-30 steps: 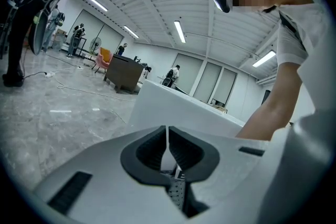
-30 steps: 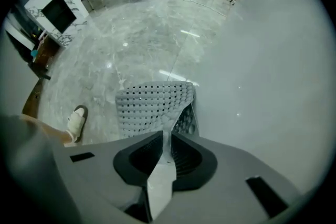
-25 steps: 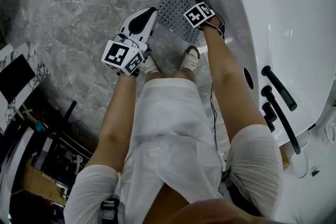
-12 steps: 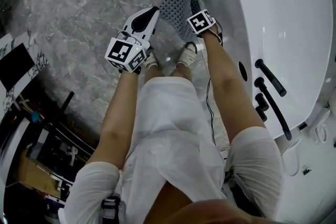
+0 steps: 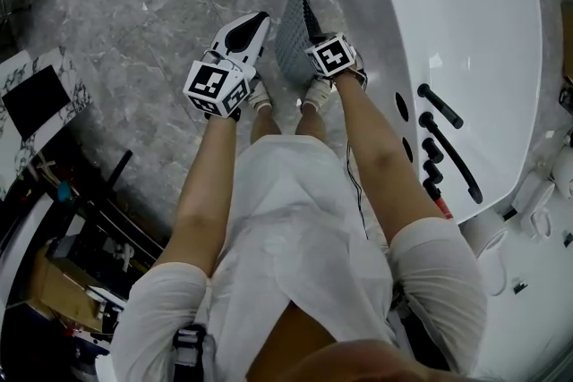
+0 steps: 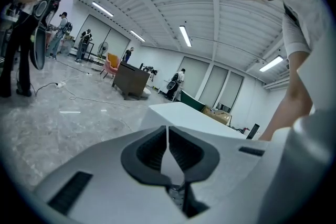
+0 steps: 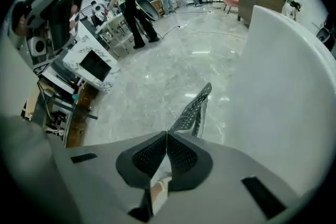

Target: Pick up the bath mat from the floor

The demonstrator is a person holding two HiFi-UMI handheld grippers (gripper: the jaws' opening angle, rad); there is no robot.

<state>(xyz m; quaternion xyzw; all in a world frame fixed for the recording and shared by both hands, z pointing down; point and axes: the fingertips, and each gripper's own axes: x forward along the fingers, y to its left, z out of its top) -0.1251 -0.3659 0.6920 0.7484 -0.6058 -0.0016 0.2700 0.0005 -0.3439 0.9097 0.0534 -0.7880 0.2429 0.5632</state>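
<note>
Hanging from right hand-held gripper point(image 7: 167, 135) clamped on its edge: bath mat point(image 7: 193, 108); left hand-held gripper point(image 6: 167, 131) closed, empty.

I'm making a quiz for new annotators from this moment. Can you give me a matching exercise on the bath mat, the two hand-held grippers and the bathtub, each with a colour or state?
Things:
1. bath mat
2. left hand-held gripper
3. right hand-held gripper
4. bathtub

Colours or states:
a. white and smooth, on the person's right
b. jaws together, with nothing between them
c. grey, full of holes, hanging edge-on
d. jaws closed on the edge of the mat

Right pairs: 1c, 2b, 3d, 4a
</note>
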